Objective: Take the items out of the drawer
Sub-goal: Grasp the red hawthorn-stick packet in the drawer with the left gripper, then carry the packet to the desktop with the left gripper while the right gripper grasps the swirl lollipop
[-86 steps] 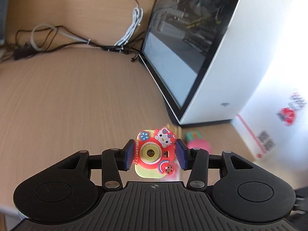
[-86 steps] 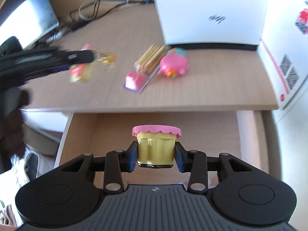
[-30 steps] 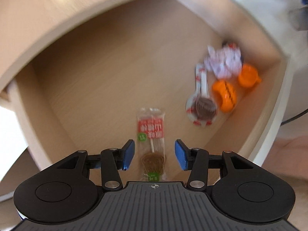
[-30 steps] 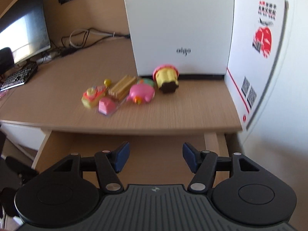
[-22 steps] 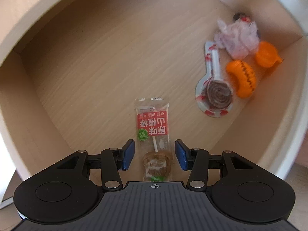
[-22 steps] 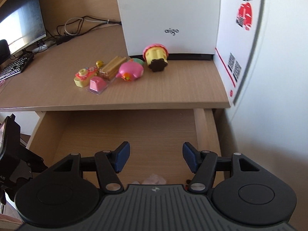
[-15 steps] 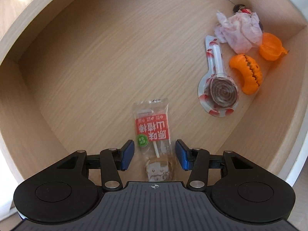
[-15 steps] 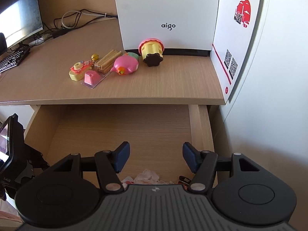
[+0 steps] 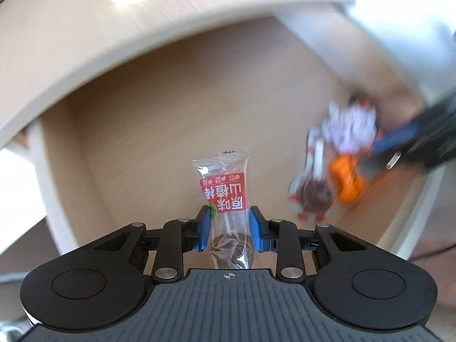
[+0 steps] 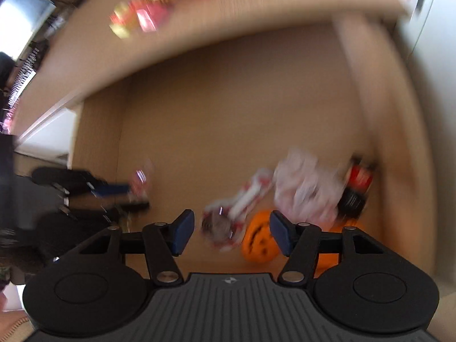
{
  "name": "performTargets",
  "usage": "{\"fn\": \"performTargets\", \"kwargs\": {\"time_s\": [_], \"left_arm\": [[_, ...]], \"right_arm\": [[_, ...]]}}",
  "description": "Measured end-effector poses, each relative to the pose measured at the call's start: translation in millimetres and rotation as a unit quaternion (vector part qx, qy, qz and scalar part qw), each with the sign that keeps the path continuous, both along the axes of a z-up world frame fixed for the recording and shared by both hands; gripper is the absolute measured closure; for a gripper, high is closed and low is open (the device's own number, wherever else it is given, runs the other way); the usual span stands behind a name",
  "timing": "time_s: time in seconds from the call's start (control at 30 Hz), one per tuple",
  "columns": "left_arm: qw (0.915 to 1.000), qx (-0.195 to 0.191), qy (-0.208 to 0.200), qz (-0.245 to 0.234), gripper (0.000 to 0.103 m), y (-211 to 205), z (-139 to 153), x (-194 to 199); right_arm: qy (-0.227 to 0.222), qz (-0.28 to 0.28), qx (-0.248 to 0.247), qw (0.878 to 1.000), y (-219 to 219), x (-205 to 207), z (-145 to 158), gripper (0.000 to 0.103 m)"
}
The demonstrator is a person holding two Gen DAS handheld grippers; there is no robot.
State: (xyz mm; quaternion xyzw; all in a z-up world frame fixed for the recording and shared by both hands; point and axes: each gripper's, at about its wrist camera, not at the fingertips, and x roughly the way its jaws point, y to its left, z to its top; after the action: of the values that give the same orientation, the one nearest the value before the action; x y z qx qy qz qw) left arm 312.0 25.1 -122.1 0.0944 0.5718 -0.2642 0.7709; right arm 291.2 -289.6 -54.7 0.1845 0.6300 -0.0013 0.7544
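The open wooden drawer [image 9: 171, 114] fills both views. My left gripper [image 9: 230, 228] points steeply down, its jaws closing, and its blue pads touch both sides of a clear lollipop packet [image 9: 225, 193] with a red label. The packet stays sharp while the drawer blurs. My right gripper [image 10: 232, 232] hangs low at the drawer's right end, its jaws closing but wide. A spiral lollipop [image 10: 219, 225] and an orange pumpkin toy [image 10: 258, 242] lie under the gap, untouched. In the right wrist view the left gripper [image 10: 128, 196] shows at the far left with the packet.
A crumpled white wrapper [image 10: 305, 188] and a dark red-and-black item [image 10: 356, 188] lie in the drawer's right corner. Blurred pink and yellow toys [image 10: 142, 14] sit on the desktop [image 9: 142, 28] above the drawer. The drawer's side wall [image 10: 399, 142] stands close on the right.
The left jaws have narrowed onto the lollipop packet and the view has tipped up toward the desk edge. The right gripper has dropped from above the desk into the drawer.
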Motion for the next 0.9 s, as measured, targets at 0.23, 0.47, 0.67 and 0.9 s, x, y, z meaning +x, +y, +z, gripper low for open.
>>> {"fn": "performTargets", "kwargs": {"time_s": [0.23, 0.47, 0.67, 0.9], "left_arm": [[0.9985, -0.038, -0.013, 0.038, 0.071, 5.5, 24.1, -12.8], [0.9951, -0.061, -0.018, 0.076, 0.071, 33.5, 45.5, -8.4], [0.9915, -0.071, -0.018, 0.108, 0.07, 45.9, 49.5, -10.4], [0.9888, -0.068, -0.009, 0.133, 0.07, 57.3, 47.0, -10.9]], "right_arm": [[0.034, 0.041, -0.052, 0.997, 26.1, 13.0, -16.3, 0.059], [0.078, 0.1, -0.068, 0.99, 62.0, 34.7, -37.9, 0.059], [0.147, 0.064, -0.068, 0.985, 64.1, 46.8, -70.9, 0.05], [0.105, 0.123, -0.093, 0.982, 91.2, 58.5, -69.0, 0.059]]}}
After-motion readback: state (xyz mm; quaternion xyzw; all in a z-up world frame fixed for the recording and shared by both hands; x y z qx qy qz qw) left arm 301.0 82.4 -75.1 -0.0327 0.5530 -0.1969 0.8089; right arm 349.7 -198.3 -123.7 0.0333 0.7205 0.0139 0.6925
